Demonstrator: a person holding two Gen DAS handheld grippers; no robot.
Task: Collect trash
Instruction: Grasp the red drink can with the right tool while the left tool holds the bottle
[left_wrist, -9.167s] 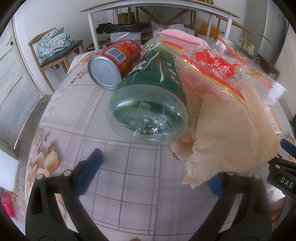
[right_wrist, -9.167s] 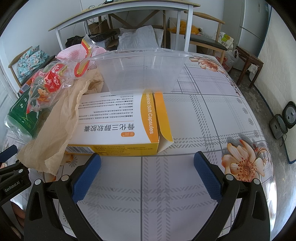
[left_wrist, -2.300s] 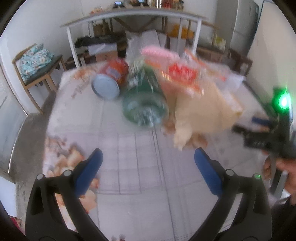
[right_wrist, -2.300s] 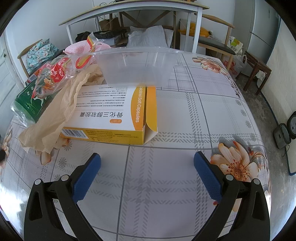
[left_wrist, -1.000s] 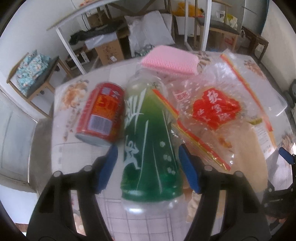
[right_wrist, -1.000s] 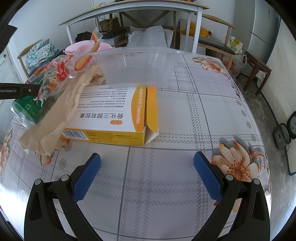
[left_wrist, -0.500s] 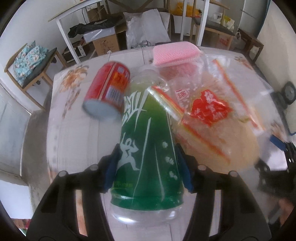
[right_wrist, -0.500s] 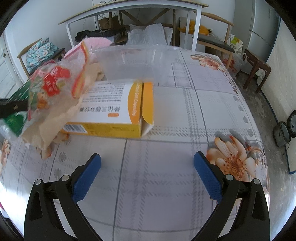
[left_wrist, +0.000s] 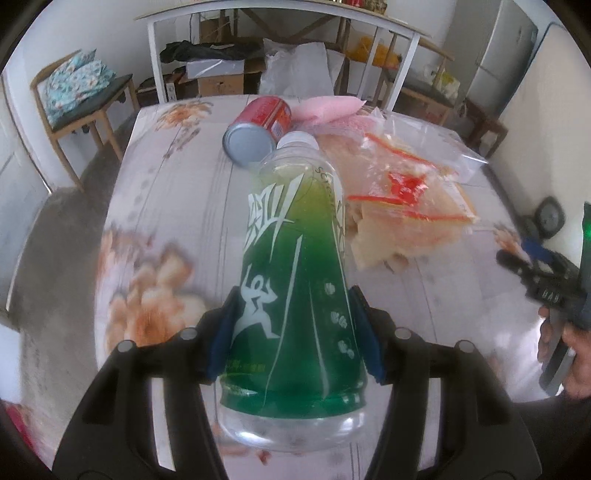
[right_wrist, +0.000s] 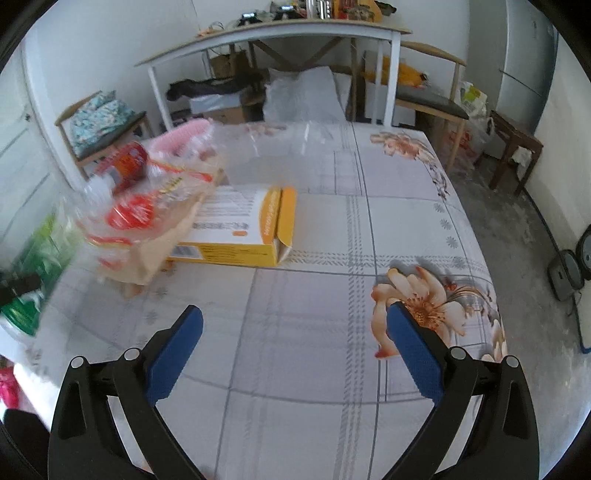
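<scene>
My left gripper (left_wrist: 295, 328) is shut on a green plastic bottle (left_wrist: 295, 280) and holds it above the table, cap pointing away; the bottle also shows in the right wrist view (right_wrist: 33, 273). On the table lie a red can (left_wrist: 258, 125), a pink sponge (left_wrist: 328, 107), a clear snack bag with red print (left_wrist: 402, 184) on crumpled brown paper (left_wrist: 391, 236), and a yellow-and-white medicine box (right_wrist: 243, 225). My right gripper (right_wrist: 295, 339) is open and empty, above the table's near part.
A flowered checked cloth covers the table (right_wrist: 369, 229). A clear plastic tub (right_wrist: 284, 155) stands behind the box. Chairs (left_wrist: 81, 96) and a white desk (right_wrist: 280, 40) stand beyond the far edge. The floor (right_wrist: 517, 229) lies to the right.
My left gripper closed on the green bottle and lifted it off the table, pulling back. The snack bag and paper shifted. My right gripper drew back and stayed open.
</scene>
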